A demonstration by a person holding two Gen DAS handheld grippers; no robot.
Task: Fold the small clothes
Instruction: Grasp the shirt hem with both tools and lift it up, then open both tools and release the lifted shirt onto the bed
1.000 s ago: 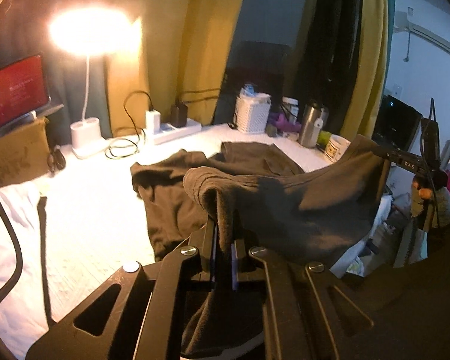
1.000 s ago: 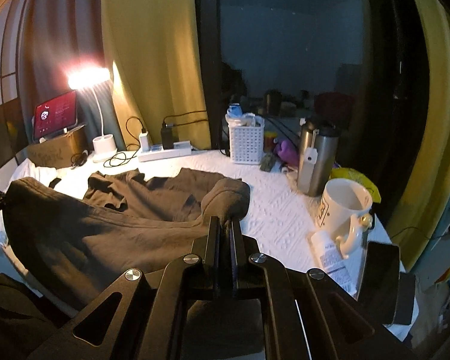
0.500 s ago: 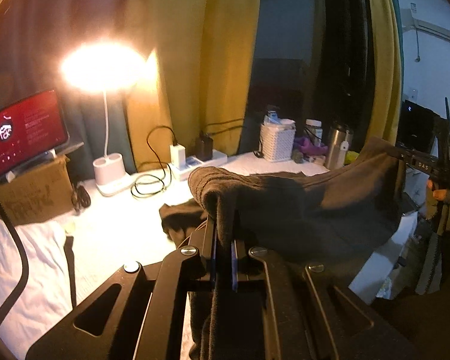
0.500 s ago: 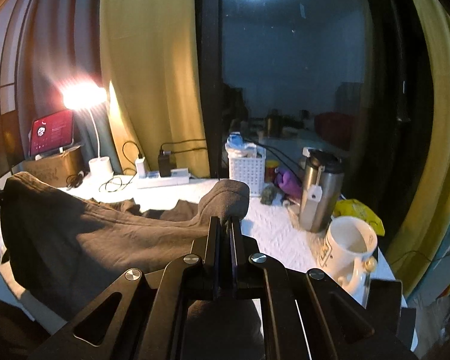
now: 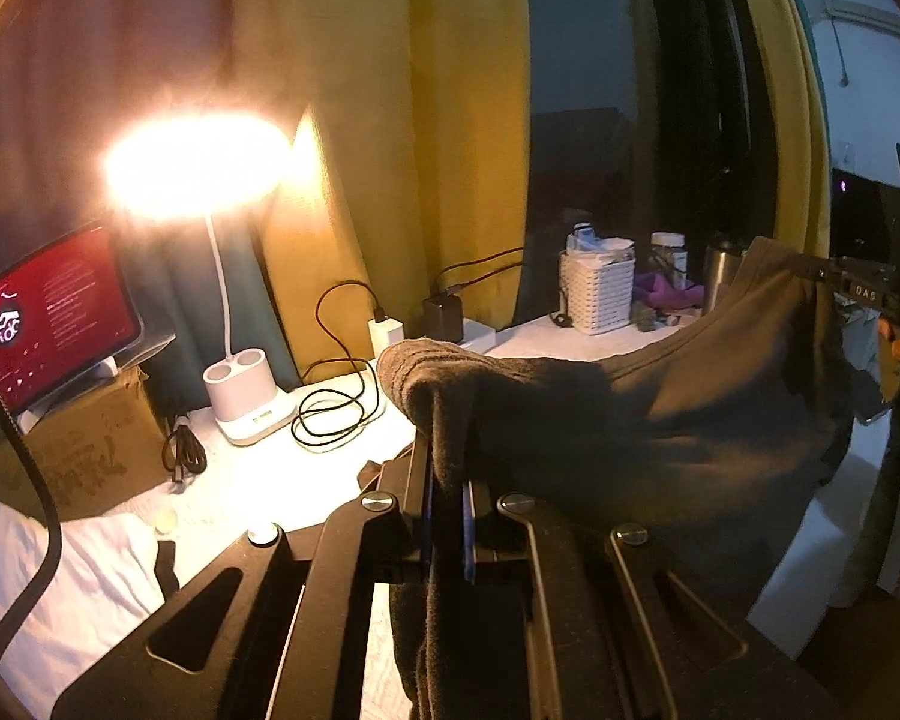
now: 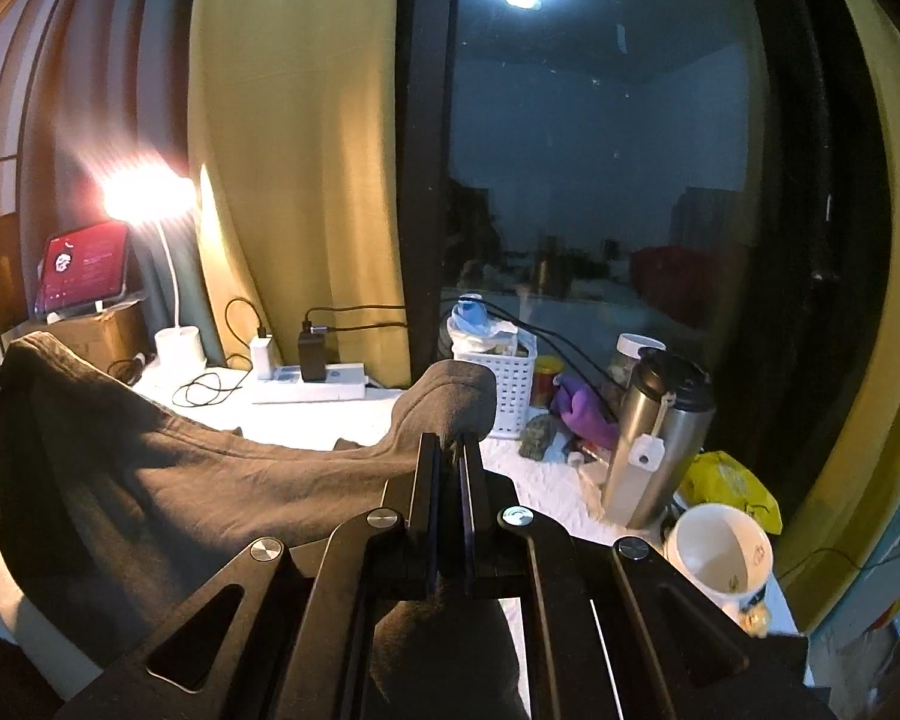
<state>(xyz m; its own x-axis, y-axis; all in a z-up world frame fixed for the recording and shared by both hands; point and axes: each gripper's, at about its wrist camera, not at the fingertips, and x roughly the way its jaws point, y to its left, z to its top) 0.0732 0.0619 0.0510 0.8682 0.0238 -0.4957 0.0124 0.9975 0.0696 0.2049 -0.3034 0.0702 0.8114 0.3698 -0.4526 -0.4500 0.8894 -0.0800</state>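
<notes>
Dark brown garment (image 5: 660, 420) stretched in the air above the white-covered bench (image 5: 258, 480), sagging between two pinched corners. Left claw (image 5: 447, 468) clamped tight on one bunched corner, right claw (image 6: 448, 450) clamped tight on the other. Behind, on the bench: lit desk lamp (image 5: 234, 276), white lattice basket (image 6: 507, 384), steel tumbler (image 6: 654, 444) and white mug (image 6: 720, 558).

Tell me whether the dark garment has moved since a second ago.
Yes. The dark garment, clamped in both the left gripper and the right gripper, has lifted off the white table; earlier much of it lay spread there.
</notes>
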